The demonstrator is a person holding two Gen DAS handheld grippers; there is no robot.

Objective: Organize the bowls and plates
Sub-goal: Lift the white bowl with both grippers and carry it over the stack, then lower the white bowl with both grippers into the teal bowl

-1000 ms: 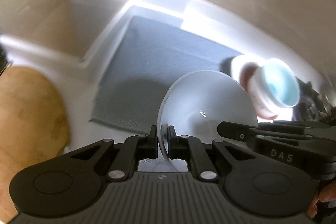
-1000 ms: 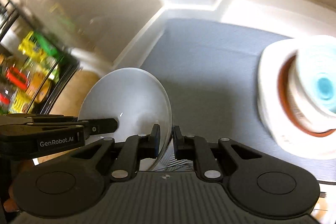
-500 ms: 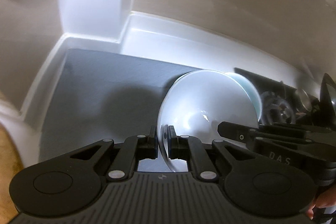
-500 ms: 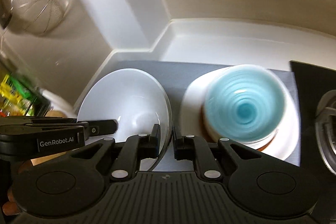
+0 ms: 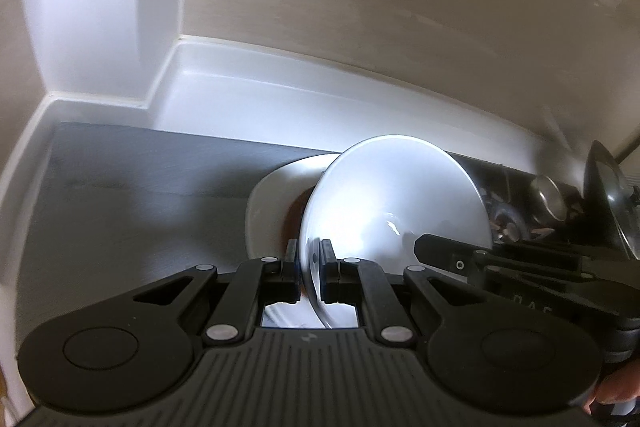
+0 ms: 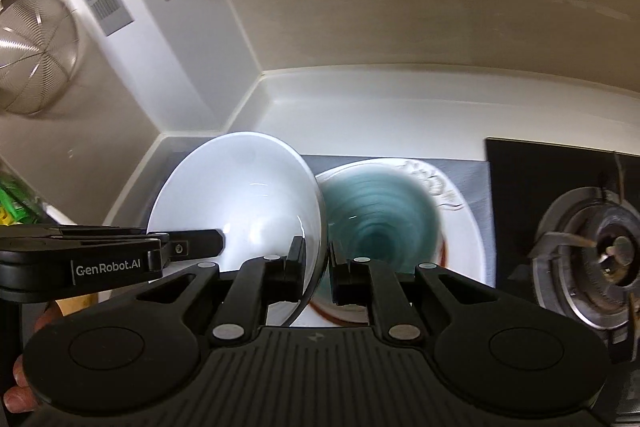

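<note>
Grey mat (image 5: 140, 187) now lies left; both grippers, left gripper (image 5: 311, 259) and right gripper (image 6: 318, 255), clamped on white bowl (image 6: 240, 195), have shifted over teal bowl (image 6: 380, 219), stove (image 6: 592, 251) right.

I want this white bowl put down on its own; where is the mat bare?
Bare grey mat lies between the white corner upstand and the white plate. The plate carries the teal bowl; the stove burner crowds beyond.

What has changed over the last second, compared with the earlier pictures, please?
The white bowl, carried by both grippers, has travelled across the grey mat to beside the blue bowl stacked on the white plate; the stove burner has come into view. Unchanged: left gripper and right gripper stay clamped on its rim.
</note>
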